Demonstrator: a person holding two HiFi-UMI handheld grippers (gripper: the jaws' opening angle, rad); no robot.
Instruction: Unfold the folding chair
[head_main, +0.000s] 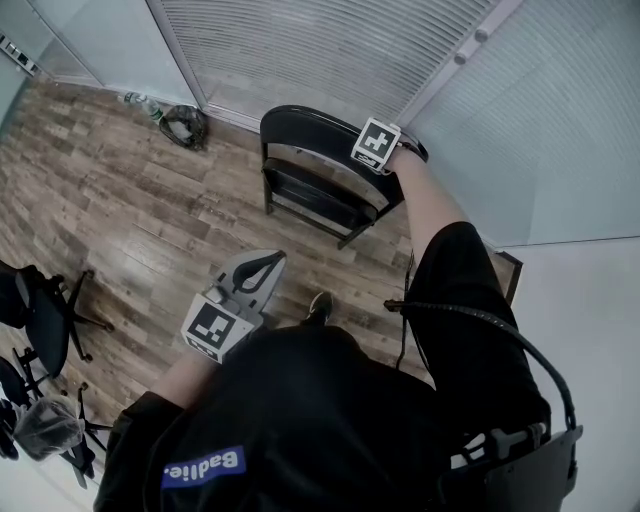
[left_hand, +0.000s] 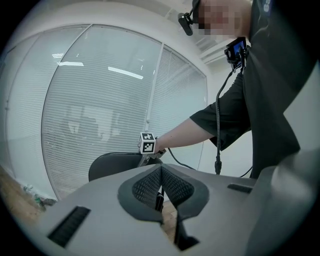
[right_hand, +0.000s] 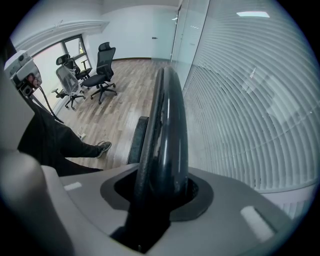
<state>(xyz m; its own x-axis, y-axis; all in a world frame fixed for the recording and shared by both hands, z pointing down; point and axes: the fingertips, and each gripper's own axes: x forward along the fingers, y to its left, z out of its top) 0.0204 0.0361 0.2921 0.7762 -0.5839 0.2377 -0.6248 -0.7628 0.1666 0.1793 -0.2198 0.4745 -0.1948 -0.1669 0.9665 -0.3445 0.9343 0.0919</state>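
Note:
A black folding chair (head_main: 318, 190) stands by the glass wall, its seat (right_hand: 136, 140) tilted up close to the frame. My right gripper (head_main: 388, 160) points down onto the top edge of the curved backrest (right_hand: 167, 120), which runs between its jaws; the right gripper (right_hand: 161, 192) is shut on that edge. The left gripper view shows the same backrest (left_hand: 112, 165) with the right gripper (left_hand: 149, 152) on it. My left gripper (head_main: 268, 264) hangs in front of the person's body, short of the chair. In its own view the left gripper (left_hand: 161, 174) is shut, with nothing between its pads.
Slatted blinds behind glass (head_main: 330, 50) run right behind the chair. A dark coiled bundle (head_main: 185, 125) and a bottle (head_main: 140, 101) lie on the wood floor at the wall. Office chairs (head_main: 45, 320) stand at the left. The person's shoe (head_main: 320, 305) is near the chair.

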